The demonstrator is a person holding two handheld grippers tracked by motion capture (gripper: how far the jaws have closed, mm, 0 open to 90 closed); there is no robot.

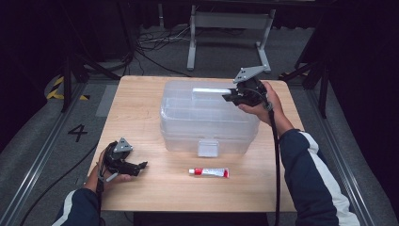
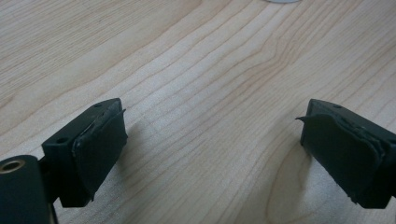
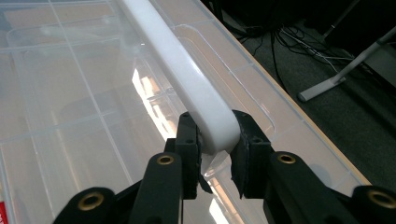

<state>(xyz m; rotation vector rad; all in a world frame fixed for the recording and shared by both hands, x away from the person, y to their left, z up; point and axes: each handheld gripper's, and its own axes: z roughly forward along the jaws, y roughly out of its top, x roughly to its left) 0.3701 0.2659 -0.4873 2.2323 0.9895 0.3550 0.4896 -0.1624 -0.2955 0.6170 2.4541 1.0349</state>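
Black jaws of our right gripper [image 3: 215,140] clamped the white handle [image 3: 187,79] atop the clear plastic box [image 1: 207,117], mid-table [image 1: 141,94]. Our left gripper [image 1: 141,165] rested near the front left edge, jaws apart, beside a red-and-white tube [image 1: 209,172].

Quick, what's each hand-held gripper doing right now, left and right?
Left hand-held gripper: open, empty, over the table.
Right hand-held gripper: closed on the white handle of the clear storage box.

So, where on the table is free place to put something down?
Bare wood lies left of the clear box, from the far edge to the left gripper, and along the near edge right of the tube. The middle is crowded: the box fills it, with the right gripper on its handle.
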